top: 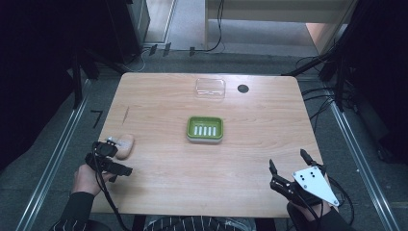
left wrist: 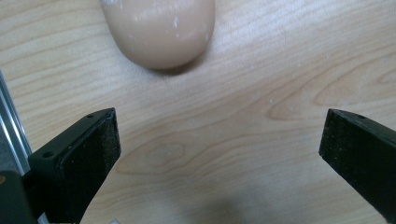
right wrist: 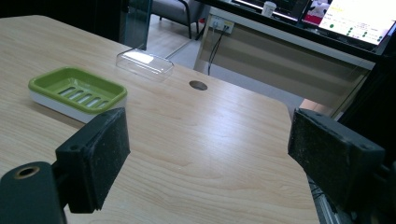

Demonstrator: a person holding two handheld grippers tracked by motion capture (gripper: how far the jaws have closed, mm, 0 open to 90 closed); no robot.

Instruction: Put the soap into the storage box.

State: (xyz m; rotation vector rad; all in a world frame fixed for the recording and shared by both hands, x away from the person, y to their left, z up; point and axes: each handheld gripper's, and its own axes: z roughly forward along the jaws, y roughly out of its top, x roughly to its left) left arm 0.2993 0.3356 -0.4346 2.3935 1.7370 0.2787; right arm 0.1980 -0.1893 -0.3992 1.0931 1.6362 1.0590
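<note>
Your left gripper (top: 114,153), jaws wide, sits just short of the soap bar (left wrist: 159,30); it's likely slick and rounded, so take it across the middle.

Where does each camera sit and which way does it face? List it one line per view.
High view: above the person's side, looking forward and down on the table; both hands show.
Left gripper view: rides the left gripper, facing down at the soap bar; open jaws.
Right gripper view: rides the right gripper, facing across toward the green soap dish; open jaws.
Shared: high and right views share the dish.
</note>
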